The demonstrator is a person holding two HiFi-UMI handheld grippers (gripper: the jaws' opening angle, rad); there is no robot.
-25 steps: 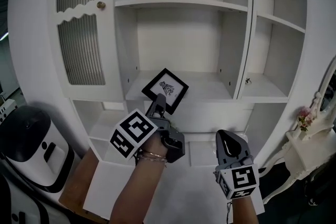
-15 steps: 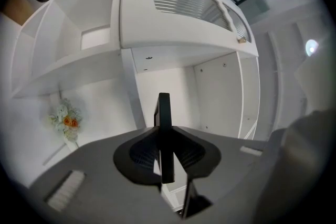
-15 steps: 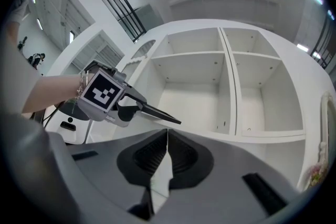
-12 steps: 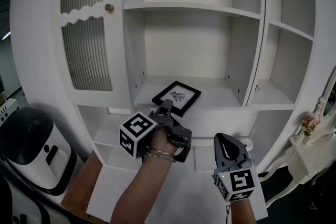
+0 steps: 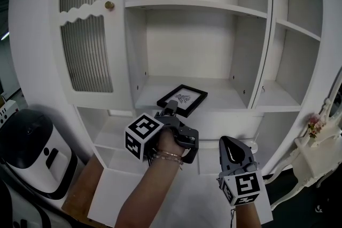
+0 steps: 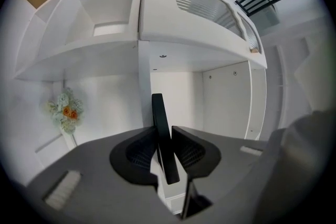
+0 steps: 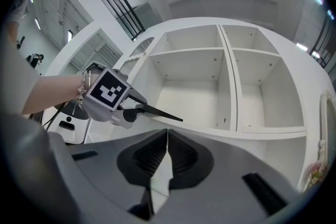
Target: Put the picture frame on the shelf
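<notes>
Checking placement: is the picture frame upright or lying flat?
Nearly flat: picture frame seen edge-on, almost level, clamped in left gripper.

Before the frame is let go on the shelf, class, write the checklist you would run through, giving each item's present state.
1. Left hand-held gripper clamped on the picture frame: ok.
2. Picture frame over the middle shelf: ok.
3. Spot on the shelf beneath it bare: ok.
4. Picture frame resting on the shelf: cannot tell.
5. Right hand-held gripper shut, empty, clear of the frame: ok.
</notes>
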